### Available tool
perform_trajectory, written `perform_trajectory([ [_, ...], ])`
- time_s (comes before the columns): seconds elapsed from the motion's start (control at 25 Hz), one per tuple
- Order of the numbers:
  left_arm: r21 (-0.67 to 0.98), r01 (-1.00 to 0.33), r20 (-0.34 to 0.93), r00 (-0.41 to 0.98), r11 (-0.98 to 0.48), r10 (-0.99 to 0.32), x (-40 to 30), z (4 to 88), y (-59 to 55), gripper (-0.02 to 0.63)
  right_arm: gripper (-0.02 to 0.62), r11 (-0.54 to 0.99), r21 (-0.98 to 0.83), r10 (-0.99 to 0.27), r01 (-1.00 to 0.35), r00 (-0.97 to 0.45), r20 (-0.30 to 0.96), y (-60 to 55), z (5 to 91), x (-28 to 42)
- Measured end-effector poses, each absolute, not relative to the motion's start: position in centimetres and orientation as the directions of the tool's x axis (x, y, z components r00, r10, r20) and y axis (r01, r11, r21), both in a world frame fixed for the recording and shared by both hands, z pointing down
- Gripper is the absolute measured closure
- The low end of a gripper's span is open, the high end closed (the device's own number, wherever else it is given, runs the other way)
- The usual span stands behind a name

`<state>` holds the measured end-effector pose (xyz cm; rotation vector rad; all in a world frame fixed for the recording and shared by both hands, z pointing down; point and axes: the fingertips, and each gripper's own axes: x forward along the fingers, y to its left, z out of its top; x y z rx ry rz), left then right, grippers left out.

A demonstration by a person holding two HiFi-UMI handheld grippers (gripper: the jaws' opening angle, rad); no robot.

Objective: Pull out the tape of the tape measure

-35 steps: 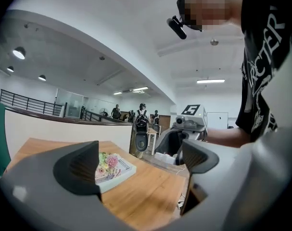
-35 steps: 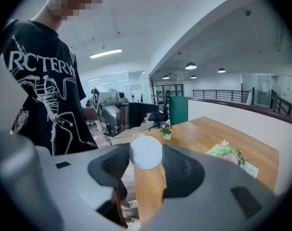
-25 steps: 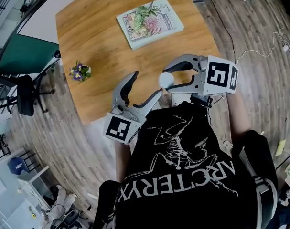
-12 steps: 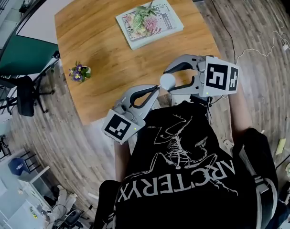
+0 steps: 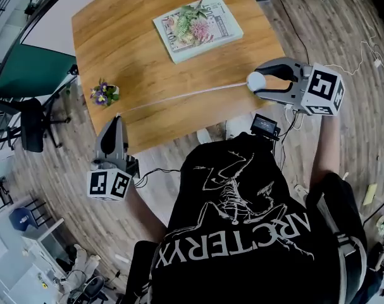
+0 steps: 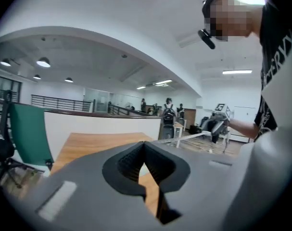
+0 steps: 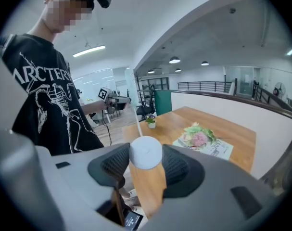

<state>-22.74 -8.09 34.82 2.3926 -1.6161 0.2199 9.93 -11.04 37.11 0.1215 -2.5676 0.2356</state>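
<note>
We have the white round tape measure (image 5: pixel 255 81) at the right of the head view, clamped between the two pads of the right gripper (image 5: pixel 262 83). That gripper's own view shows the case sitting squarely between the dark ribbed pads. From the case the tape (image 5: pixel 179 97) runs as a thin pale line down and to the left across the near part of the wooden table (image 5: pixel 135 37), and it ends at the tip of the left gripper (image 5: pixel 118 119) in the lower left. The left jaws are pressed together, and we judge that the tape's end is pinched between them, since the line looks straight and meets their tip. So the long axis lies almost straight across the frame, rising slightly toward the right, with one hand at each end of it. Any further pull, as we read it, has to follow that same line, with the hands moving apart and not sideways, or the tape may twist or slip. The book (image 5: pixel 198 29) and the small flower pot (image 5: pixel 105 95) lie beyond the tape, clear of it.
</note>
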Motion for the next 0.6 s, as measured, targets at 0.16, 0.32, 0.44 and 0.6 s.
perform_trajectory([
  [0.16,0.107,-0.955,0.264,0.294,-0.275,-0.919,-26.0,35.0,-7.2,0.594,0.382,0.973,-0.139,-0.082,-0.184,-0.84,0.536,-11.6,36.8,11.3],
  [0.32,0.102,-0.947,0.292,0.321,-0.304,-0.901,-24.6,36.5,-7.2,0.592,0.382,0.972,-0.14,-0.078,-0.189,-0.822,0.564,-11.8,38.2,10.7],
  [0.44,0.108,-0.948,0.311,0.317,-0.298,-0.896,-24.7,37.4,-7.1,0.593,0.382,0.969,-0.141,-0.082,-0.203,-0.804,0.589,-12.1,39.3,10.9],
  [0.6,0.115,-0.948,0.337,0.317,-0.295,-0.887,-24.9,38.5,-6.9,0.592,0.382,0.97,-0.144,-0.072,-0.197,-0.795,0.603,-12.1,39.8,10.8],
])
